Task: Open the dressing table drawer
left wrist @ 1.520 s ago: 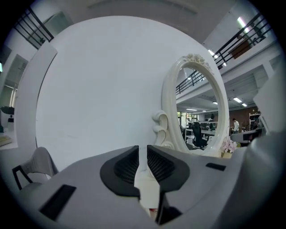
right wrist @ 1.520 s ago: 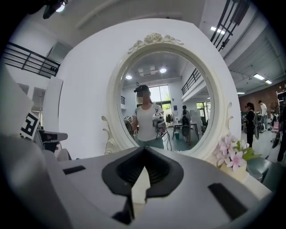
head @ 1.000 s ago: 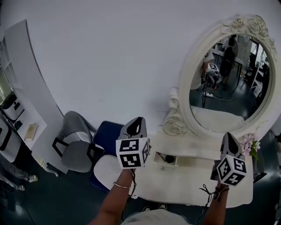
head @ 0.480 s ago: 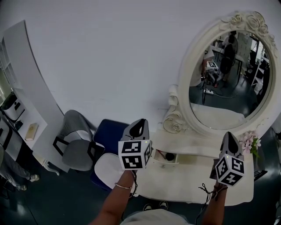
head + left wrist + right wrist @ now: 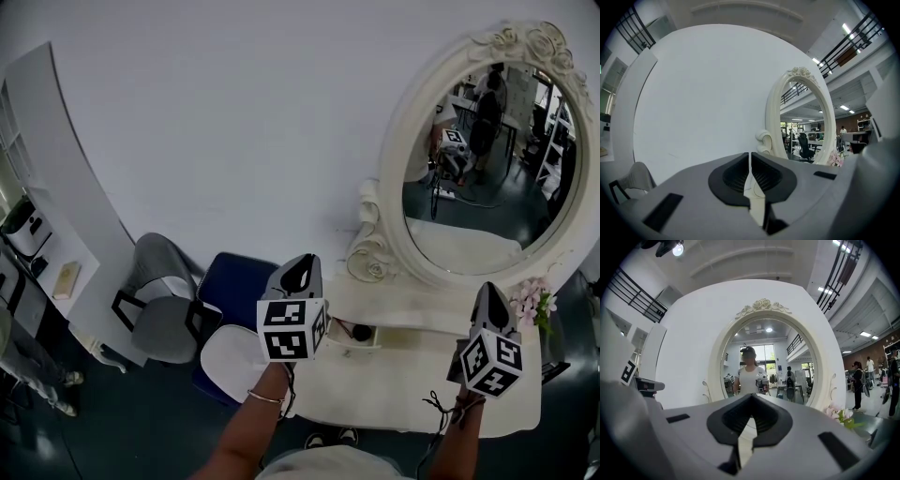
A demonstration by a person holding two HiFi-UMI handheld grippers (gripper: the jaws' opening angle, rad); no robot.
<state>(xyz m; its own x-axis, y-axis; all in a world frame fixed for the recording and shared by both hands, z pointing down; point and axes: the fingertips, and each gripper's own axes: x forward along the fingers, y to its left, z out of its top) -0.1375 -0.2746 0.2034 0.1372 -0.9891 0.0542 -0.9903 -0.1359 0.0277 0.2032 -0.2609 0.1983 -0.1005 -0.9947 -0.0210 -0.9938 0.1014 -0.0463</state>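
The white dressing table (image 5: 398, 389) stands under an ornate oval mirror (image 5: 487, 159). Its small drawer (image 5: 354, 333) below the mirror's base stands pulled out, with a dark round item inside. My left gripper (image 5: 298, 264) hovers level just left of the drawer and clear of it, jaws shut with nothing between them (image 5: 749, 154). My right gripper (image 5: 491, 289) hangs over the table's right end, its jaws shut and empty too (image 5: 751, 395). The mirror (image 5: 761, 362) fills the right gripper view, and shows at the right in the left gripper view (image 5: 801, 122).
Pink flowers (image 5: 530, 302) stand at the table's right end. A grey chair (image 5: 159, 309), a blue chair (image 5: 234, 281) and a white stool (image 5: 230, 361) sit left of the table. A white shelf unit (image 5: 56, 216) lines the far left wall.
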